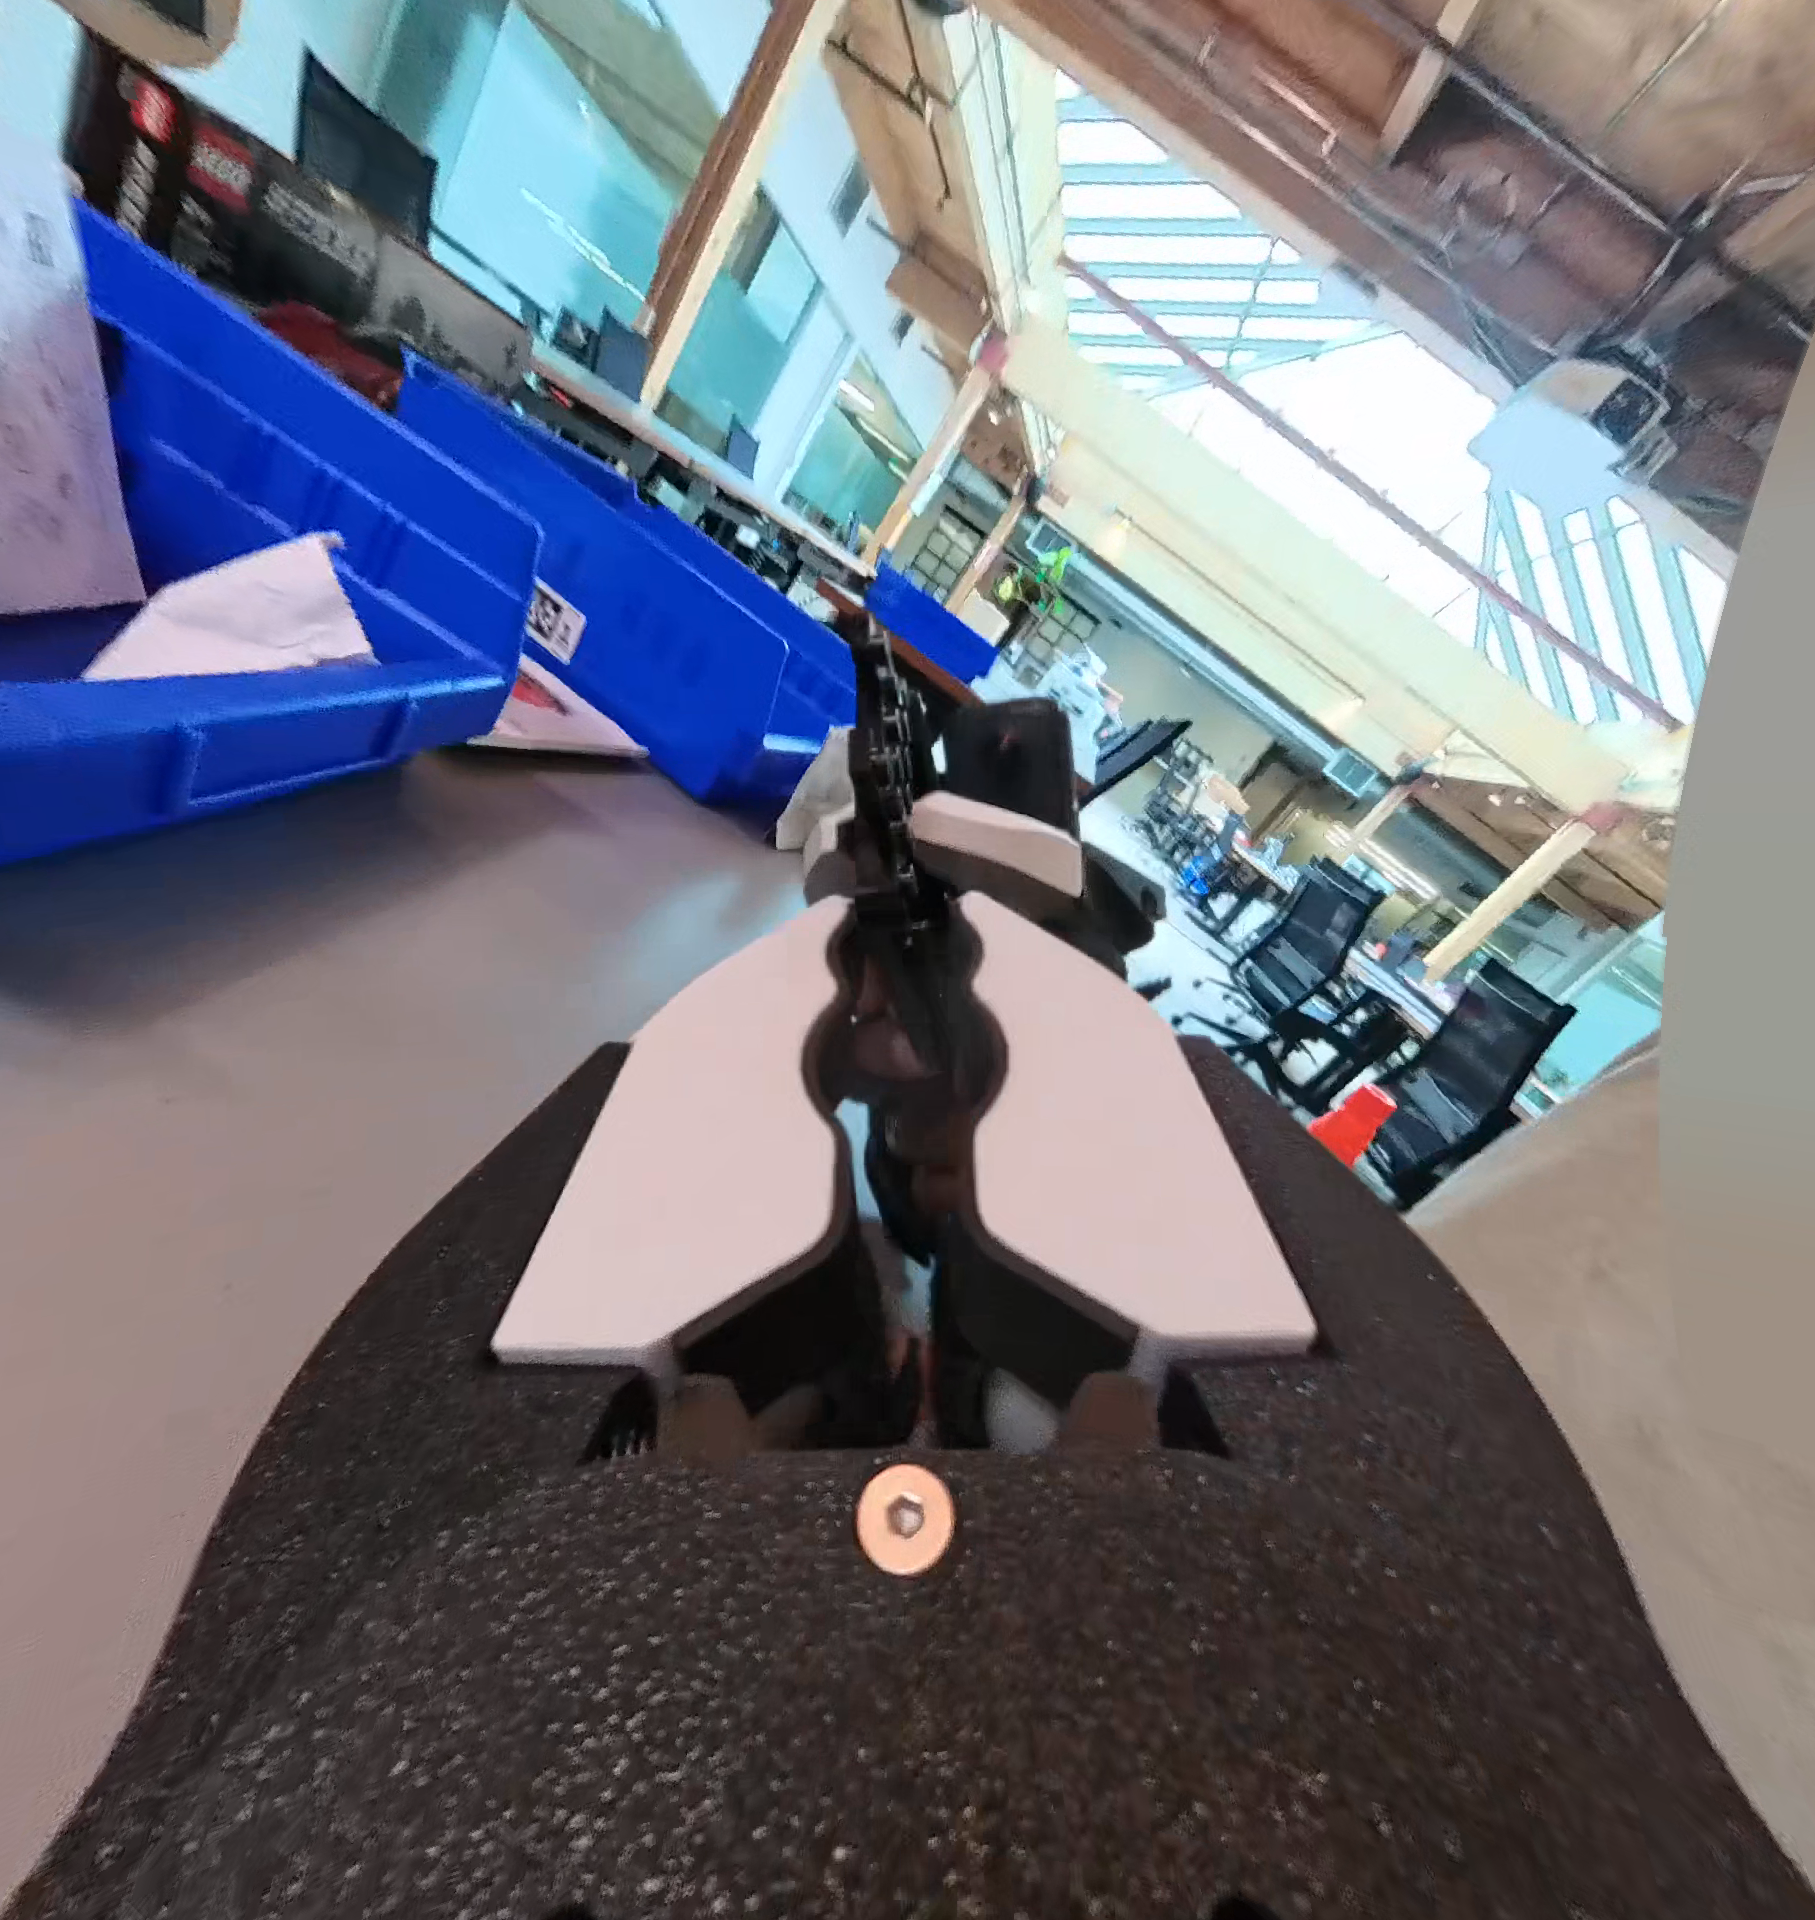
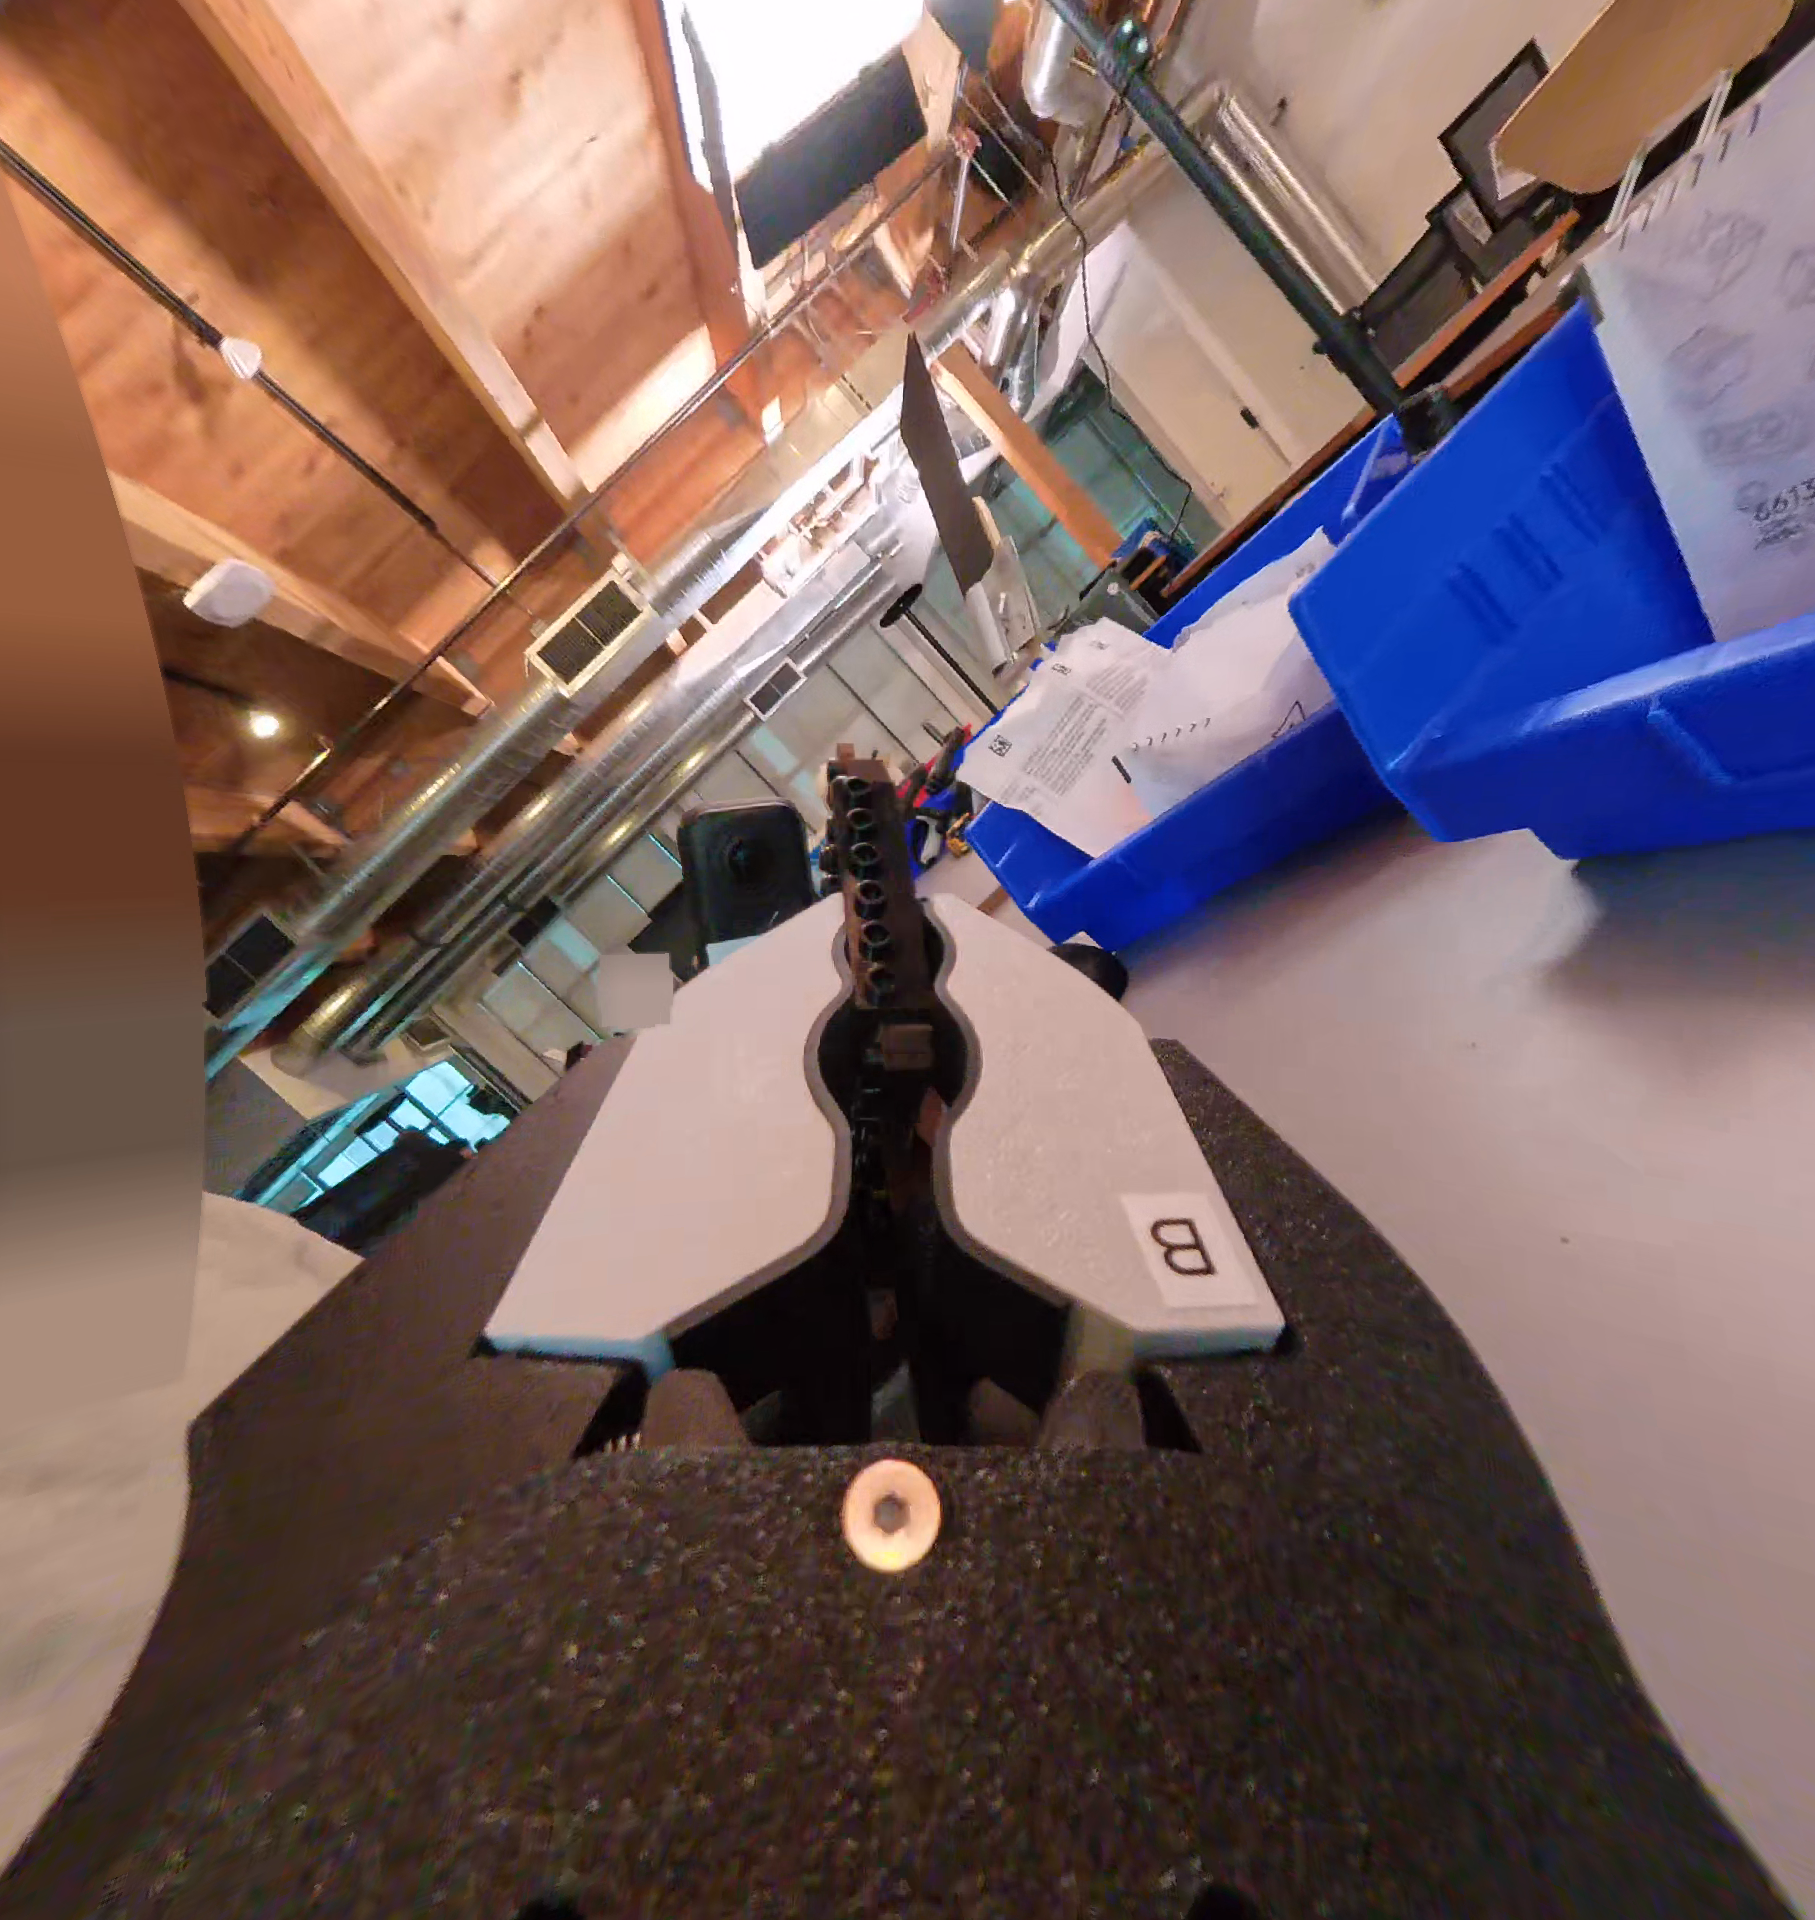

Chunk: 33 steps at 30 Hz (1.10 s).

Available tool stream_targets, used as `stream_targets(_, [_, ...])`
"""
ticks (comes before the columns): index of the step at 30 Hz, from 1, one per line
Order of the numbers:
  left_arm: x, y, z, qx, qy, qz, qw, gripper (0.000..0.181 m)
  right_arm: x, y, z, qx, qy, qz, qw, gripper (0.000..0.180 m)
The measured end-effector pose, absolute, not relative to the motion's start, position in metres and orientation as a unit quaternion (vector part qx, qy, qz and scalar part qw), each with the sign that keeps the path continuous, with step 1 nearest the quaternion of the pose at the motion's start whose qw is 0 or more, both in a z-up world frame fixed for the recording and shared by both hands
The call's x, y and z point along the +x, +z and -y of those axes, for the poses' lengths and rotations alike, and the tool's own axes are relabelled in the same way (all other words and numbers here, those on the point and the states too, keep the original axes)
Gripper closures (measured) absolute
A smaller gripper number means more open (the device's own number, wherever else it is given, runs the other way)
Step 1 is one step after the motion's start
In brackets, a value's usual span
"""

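My left gripper (image 1: 898, 914) is shut on a long black studded brick piece (image 1: 887, 769) that sticks out forward past its white fingers. My right gripper (image 1: 986, 831) faces it from the far side and grips the same piece, its black camera body behind. In the right wrist view, my right gripper (image 2: 887, 914) is shut on the black and brown studded piece (image 2: 867, 842). The left gripper's camera (image 2: 747, 868) shows just beyond it. Both grippers hold the piece above the grey table (image 1: 363, 987).
Blue plastic bins (image 1: 311, 499) (image 1: 674, 623) stand on the table to the left, with white paper bags (image 1: 238, 623) in them. They show on the right in the right wrist view (image 2: 1505, 623) (image 2: 1142, 831). A dark printed box (image 1: 259, 208) stands behind them. Office chairs (image 1: 1454, 1070) are far off. Only a small space, under 4 cm, lies between the two pairs of fingers.
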State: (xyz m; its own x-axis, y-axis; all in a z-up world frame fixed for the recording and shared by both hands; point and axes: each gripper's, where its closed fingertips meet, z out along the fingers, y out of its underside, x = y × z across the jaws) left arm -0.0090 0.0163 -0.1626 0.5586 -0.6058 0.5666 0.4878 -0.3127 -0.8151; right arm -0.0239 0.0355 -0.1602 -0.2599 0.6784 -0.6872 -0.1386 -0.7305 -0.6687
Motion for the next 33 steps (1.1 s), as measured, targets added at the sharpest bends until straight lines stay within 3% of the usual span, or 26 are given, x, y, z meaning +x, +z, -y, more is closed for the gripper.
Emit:
stream_targets(6, [-0.015, -0.171, -0.013, -0.679, -0.463, -0.030, 0.569, 0.170, -0.027, -0.171, -0.031, -0.560, 0.748, 0.258, 0.246, 0.168])
stream_targets(11, [-0.014, -0.186, -0.004, -0.722, -0.464, -0.036, 0.513, 0.170, -0.018, -0.177, -0.034, -0.573, 0.637, 0.384, 0.344, 0.155])
stream_targets(16, [-0.005, -0.171, 0.011, -0.716, -0.462, -0.110, 0.511, 0.169, -0.017, -0.167, -0.011, -0.533, 0.608, 0.484, 0.334, 0.169])
stream_targets(20, [-0.009, -0.152, 0.013, -0.682, -0.379, -0.188, 0.596, 0.146, -0.014, -0.150, -0.005, -0.519, 0.704, 0.413, 0.254, 0.169])
stream_targets(23, [-0.006, -0.146, 0.025, -0.642, -0.328, -0.271, 0.637, 0.125, -0.008, -0.158, 0.012, -0.502, 0.738, 0.432, 0.133, 0.169])
stream_targets(28, [0.015, -0.154, 0.057, -0.600, -0.425, -0.350, 0.580, 0.126, 0.003, -0.185, 0.043, -0.469, 0.703, 0.534, -0.012, 0.169])
stream_targets(33, [0.024, -0.166, 0.065, -0.590, -0.427, -0.381, 0.570, 0.115, 0.002, -0.195, 0.054, -0.449, 0.689, 0.563, -0.078, 0.169])
